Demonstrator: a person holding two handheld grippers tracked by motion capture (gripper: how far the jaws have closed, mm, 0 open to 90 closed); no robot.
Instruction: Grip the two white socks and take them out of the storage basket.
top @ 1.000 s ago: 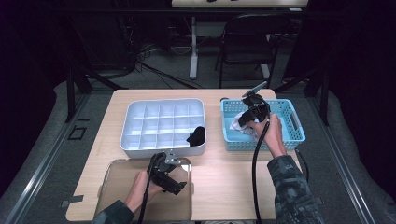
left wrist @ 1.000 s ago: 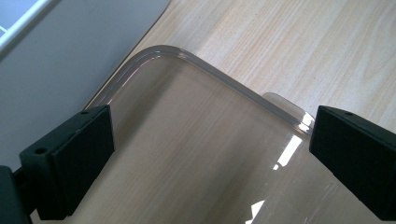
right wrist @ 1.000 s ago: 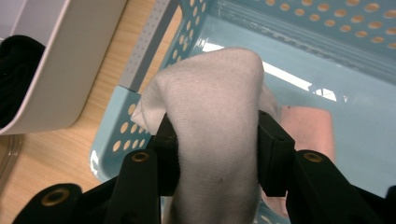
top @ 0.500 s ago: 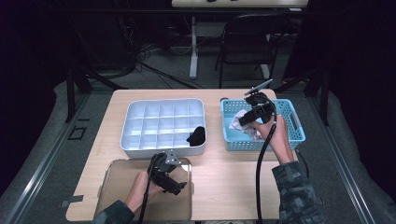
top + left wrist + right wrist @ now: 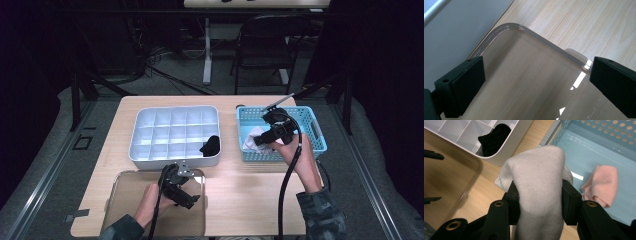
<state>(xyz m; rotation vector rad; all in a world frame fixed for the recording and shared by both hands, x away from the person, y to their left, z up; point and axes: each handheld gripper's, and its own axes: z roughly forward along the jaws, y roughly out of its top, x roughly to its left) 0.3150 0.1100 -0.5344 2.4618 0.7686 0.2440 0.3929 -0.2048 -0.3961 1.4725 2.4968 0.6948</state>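
**Sock lifted over blue basket**

Jaws of my right gripper (image 5: pixel 537 195) clamp a white sock (image 5: pixel 539 182), held above the left end of the blue basket (image 5: pixel 312 117), where 1 pink cloth (image 5: pixel 601 185) lies on the floor. A black sock (image 5: pixel 210 145) sits in the white divided tray (image 5: pixel 172 112). My left gripper (image 5: pixel 534 82) hovers over the clear lid (image 5: pixel 524 75) on the table (image 5: pixel 240 180), its 2 jaws wide apart, holding nothing.

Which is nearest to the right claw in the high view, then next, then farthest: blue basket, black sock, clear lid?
1. blue basket: directly under the right claw, which grips a white sock.
2. black sock: to its left, in the white tray.
3. clear lid: front left, farthest.
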